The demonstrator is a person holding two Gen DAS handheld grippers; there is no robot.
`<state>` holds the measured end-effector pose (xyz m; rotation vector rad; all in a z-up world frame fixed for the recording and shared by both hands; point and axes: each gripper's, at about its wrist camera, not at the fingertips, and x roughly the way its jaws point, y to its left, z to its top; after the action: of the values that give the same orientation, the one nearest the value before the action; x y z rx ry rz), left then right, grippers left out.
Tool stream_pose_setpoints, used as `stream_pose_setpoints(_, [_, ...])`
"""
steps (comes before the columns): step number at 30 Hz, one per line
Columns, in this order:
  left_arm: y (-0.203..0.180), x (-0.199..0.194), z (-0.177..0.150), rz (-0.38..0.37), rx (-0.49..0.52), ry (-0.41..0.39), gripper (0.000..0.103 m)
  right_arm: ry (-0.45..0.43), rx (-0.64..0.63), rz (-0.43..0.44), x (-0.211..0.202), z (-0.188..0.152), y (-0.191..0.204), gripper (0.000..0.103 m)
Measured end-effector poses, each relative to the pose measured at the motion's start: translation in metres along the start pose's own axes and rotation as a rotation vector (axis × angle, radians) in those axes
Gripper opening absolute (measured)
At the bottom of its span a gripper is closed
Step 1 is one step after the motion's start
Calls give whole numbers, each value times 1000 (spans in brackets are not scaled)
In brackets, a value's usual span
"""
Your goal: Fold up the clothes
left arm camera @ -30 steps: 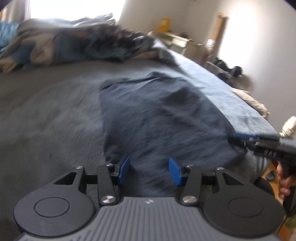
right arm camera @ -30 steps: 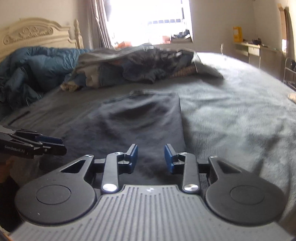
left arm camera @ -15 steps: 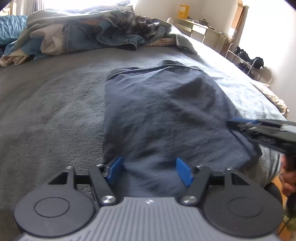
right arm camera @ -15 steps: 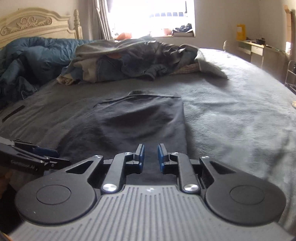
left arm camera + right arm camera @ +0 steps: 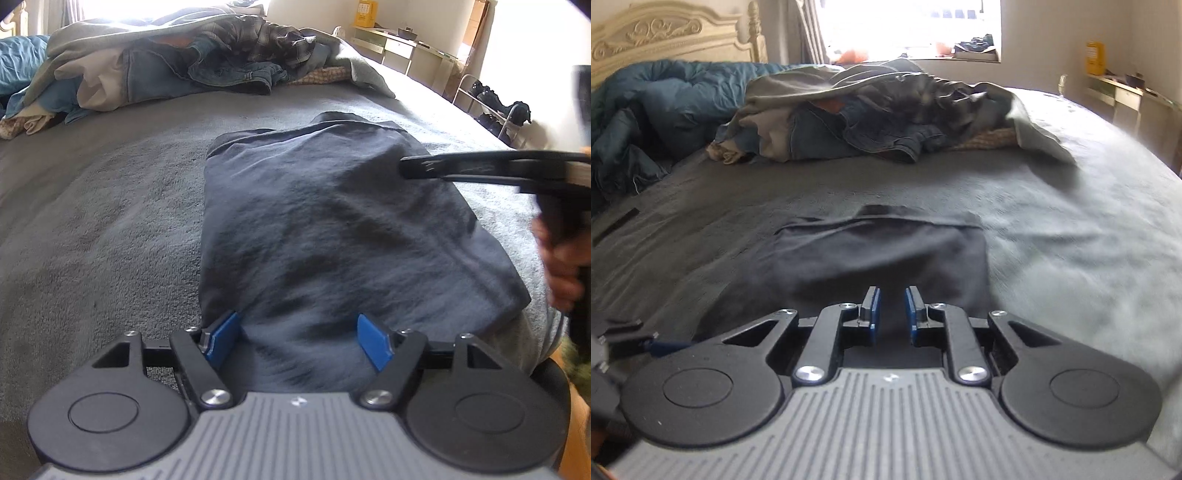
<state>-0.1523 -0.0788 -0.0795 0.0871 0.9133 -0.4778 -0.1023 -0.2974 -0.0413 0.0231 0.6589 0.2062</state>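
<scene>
A dark navy garment (image 5: 332, 229) lies flat on a grey bedspread (image 5: 92, 221), folded into a long strip. Taking the garment as landmark: its long axis runs from the near edge of the bed away toward a heap of unfolded clothes (image 5: 177, 62) well beyond its far end.

Going left to right, the left gripper (image 5: 299, 338) sits at the garment's near end, toward its left edge. Its blue pads are spread wide, having just been opening, and the cloth lies beneath the gap with no pad pressing on it. The right gripper (image 5: 892, 312) hovers above the garment's right half, further along its length. Its jaws have just been closing; a narrow gap remains between the pads and nothing is pinched. A hand (image 5: 561, 273) holds its handle, beside the garment's right edge.

The left gripper looks nearer the near hem, so a lengthwise fold would likely start there, carrying the near end toward the far end.

Count: one laid-out garment, one heap of clothes, two grippers, one hand in view.
</scene>
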Motion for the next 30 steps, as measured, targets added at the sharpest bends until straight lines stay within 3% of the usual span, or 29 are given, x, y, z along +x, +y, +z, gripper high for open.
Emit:
stream_pose_setpoints(6, [-1,2,2,6,15,8,73,101,3,-61,47,-6,-16,12])
stream_pose_setpoints(15, [-6,3,2,25,27,12,73,49,-9,-23,23,16,-6,14])
stream_pose_setpoints(21, [-7,-1,0,31,45,4,73,71,-21,-29,58,24,-2,12])
stream_pose_setpoints(24, [-3,-17,-1,18,64,-36,73,93,53,-23,71,23,-17,12])
stream_pose_setpoints(30, [6,-33,27,-18,116,-166,73,20,84,50,29,35,-24,15])
